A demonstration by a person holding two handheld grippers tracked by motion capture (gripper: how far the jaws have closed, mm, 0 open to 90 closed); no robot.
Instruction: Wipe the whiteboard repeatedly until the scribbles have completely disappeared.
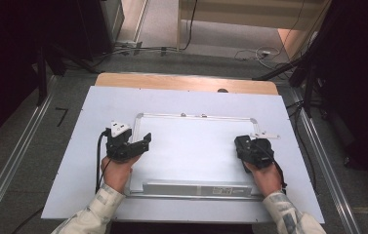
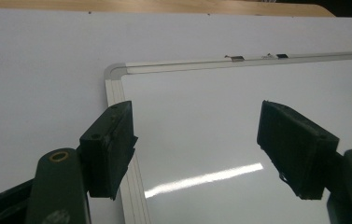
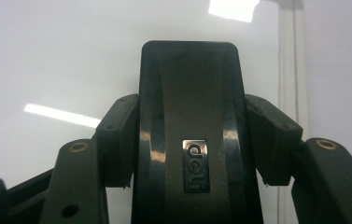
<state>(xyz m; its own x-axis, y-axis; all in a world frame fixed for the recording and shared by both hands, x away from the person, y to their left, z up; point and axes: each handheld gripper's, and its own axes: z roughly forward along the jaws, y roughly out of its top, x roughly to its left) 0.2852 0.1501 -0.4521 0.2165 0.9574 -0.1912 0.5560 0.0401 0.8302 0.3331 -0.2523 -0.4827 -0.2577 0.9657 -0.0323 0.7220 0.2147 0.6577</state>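
Lying flat on the white worktop (image 1: 74,161): a whiteboard (image 1: 191,146). Right tool (image 3: 192,140) squeezing a black eraser (image 3: 188,93) over its right side. Left tool (image 2: 197,140) hanging open over the left edge (gripping nothing). Maybe sliding the board when rubbing, since not pinned.

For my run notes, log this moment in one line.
left gripper: open over whiteboard | right gripper: shut on black eraser

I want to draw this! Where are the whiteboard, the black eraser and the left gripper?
whiteboard (image 1: 196,146), high view, bare white middle.
black eraser (image 3: 190,107), right gripper view, its curved black back.
left gripper (image 2: 194,154), left gripper view, midway between its open jaws.
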